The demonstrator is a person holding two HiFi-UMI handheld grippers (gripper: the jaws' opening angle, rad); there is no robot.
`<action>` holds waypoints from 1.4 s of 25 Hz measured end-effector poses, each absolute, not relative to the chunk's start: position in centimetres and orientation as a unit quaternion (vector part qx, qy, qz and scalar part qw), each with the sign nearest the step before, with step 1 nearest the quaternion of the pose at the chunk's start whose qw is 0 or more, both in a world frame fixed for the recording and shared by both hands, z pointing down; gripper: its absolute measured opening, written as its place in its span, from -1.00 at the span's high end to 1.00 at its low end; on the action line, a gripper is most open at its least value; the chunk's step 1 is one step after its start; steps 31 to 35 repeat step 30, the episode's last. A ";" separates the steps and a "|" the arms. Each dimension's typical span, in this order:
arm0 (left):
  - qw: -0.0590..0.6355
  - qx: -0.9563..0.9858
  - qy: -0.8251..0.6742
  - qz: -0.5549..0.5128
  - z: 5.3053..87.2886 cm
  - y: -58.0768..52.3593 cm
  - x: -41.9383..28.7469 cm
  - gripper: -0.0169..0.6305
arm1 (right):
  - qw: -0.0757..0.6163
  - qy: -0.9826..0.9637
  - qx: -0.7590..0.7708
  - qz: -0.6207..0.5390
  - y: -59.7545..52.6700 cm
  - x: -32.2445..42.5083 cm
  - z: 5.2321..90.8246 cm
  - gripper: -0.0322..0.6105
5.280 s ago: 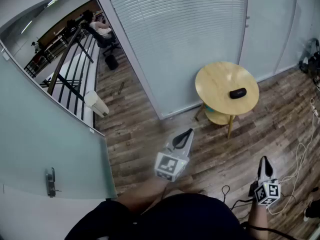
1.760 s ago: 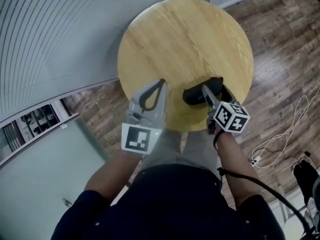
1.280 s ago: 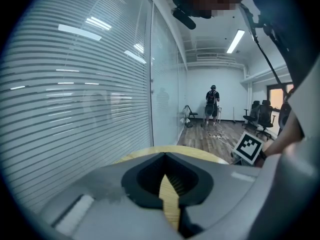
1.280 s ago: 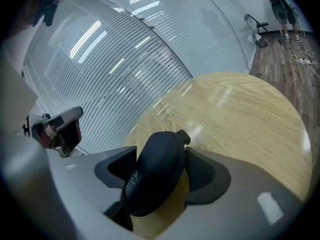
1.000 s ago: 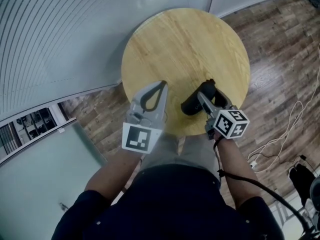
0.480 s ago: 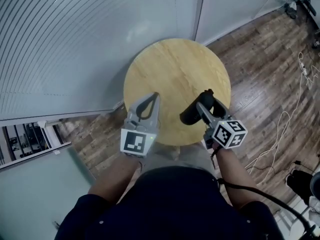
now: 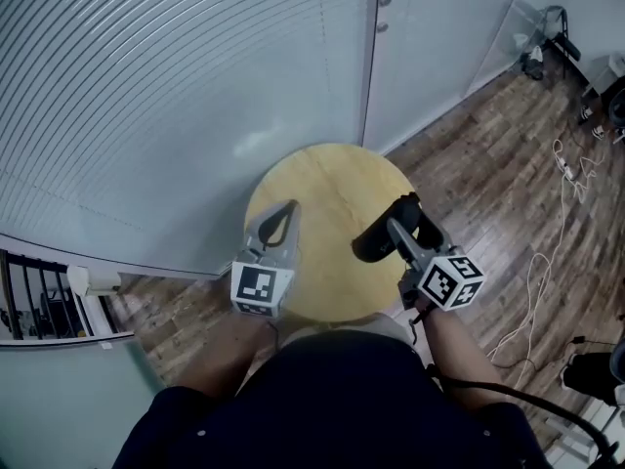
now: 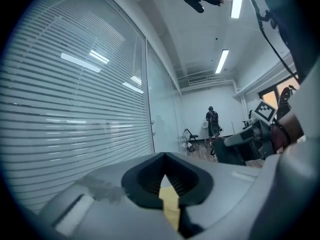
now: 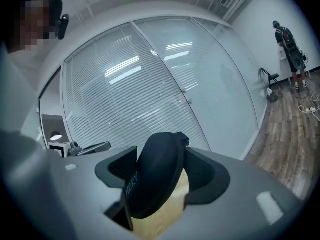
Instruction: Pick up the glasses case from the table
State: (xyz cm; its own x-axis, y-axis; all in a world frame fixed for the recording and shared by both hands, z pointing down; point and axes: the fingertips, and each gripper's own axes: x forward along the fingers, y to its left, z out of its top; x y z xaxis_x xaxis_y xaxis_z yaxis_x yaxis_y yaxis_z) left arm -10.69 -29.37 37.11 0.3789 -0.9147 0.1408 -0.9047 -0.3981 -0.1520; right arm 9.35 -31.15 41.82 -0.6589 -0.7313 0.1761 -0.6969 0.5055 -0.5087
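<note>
The black glasses case (image 7: 371, 243) hangs in the air above the round wooden table (image 7: 322, 179), with my right gripper (image 7: 398, 228) shut on it. In the right gripper view the case (image 9: 155, 179) stands tilted between the two dark pads and fills the gap, and the table top (image 9: 165, 221) shows below it. My left gripper (image 7: 289, 208) is shut and empty, hovering over the table's left side. In the left gripper view its tips meet (image 8: 164, 158), and the case (image 8: 234, 155) shows at the right.
A glass wall with blinds (image 7: 176, 86) and a door (image 7: 430, 37) stand behind the table. White cables (image 7: 547, 252) trail over the wood floor at the right. A person (image 8: 213, 124) stands far off in the room.
Both grippers have risen, the right one carrying the case up off the table. The table now looks smaller and farther below, and the view takes in more wall and floor.
</note>
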 end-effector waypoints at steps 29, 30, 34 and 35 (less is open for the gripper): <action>0.058 -0.835 0.545 -0.060 31.3 -30.1 -9.3 0.93 | 0.086 0.882 -0.414 -0.206 -31.7 12.2 34.8 -0.05; 0.058 -0.835 0.544 -0.057 31.1 -30.4 -9.2 0.93 | 0.086 0.882 -0.414 -0.206 -31.9 12.3 34.8 -0.05; 0.058 -0.835 0.544 -0.057 31.1 -30.4 -9.2 0.93 | 0.086 0.882 -0.414 -0.206 -31.9 12.3 34.8 -0.05; 0.058 -0.835 0.544 -0.057 31.1 -30.4 -9.2 0.93 | 0.086 0.882 -0.414 -0.206 -31.9 12.3 34.8 -0.05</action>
